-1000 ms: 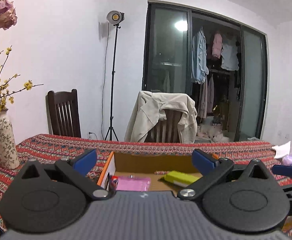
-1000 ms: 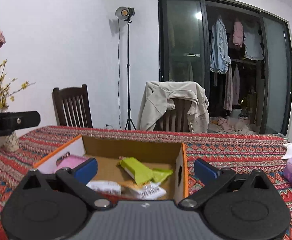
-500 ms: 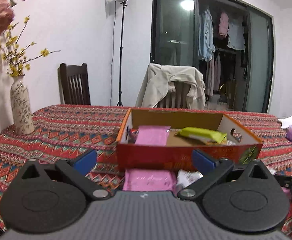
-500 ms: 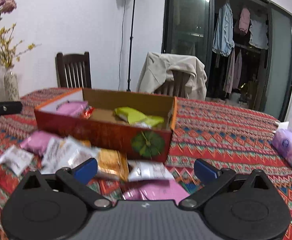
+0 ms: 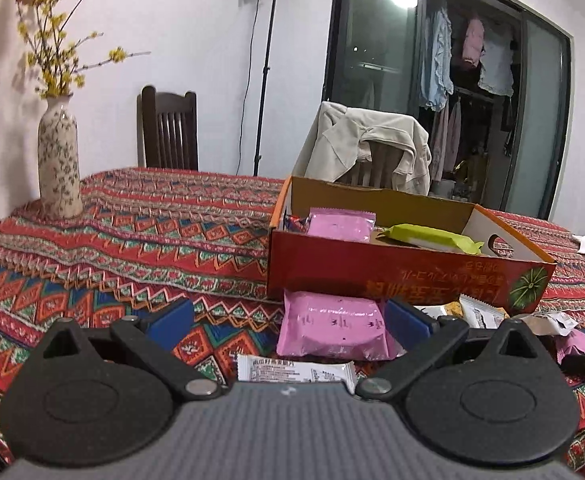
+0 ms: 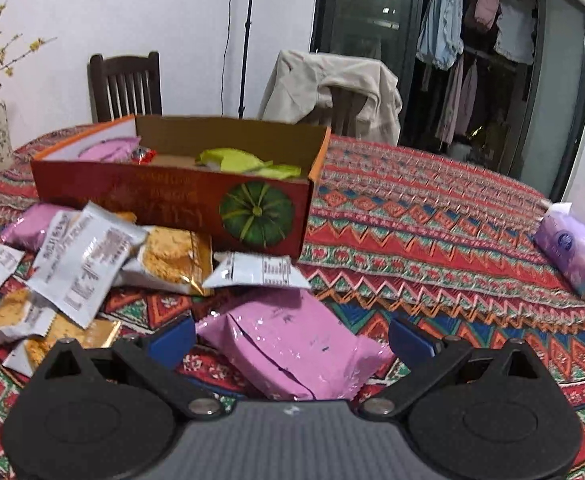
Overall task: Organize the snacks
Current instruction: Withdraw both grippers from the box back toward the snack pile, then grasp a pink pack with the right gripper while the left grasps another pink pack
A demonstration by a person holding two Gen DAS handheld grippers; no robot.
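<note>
A few snacks are already lodged in the box [image 6: 180,196]; many packets [image 6: 88,256] are left on the worktop [image 6: 432,216] before it. Both grippers' fingers [image 5: 170,322] [image 6: 172,338] are held apart, empty.

That box [image 6: 180,200] is plain brown cardboard inside with a printed red outside, pretty matt, and it sits on a woven patterned cloth [image 6: 412,216] that looks a bit coarse. The pink packet [image 6: 292,344] is shiny crinkly plastic film, the white packets [image 6: 80,256] look like foil-ish wrappers. Vase [image 5: 58,160] is glazed ceramic, chair [image 5: 168,132] dark wood.
</note>
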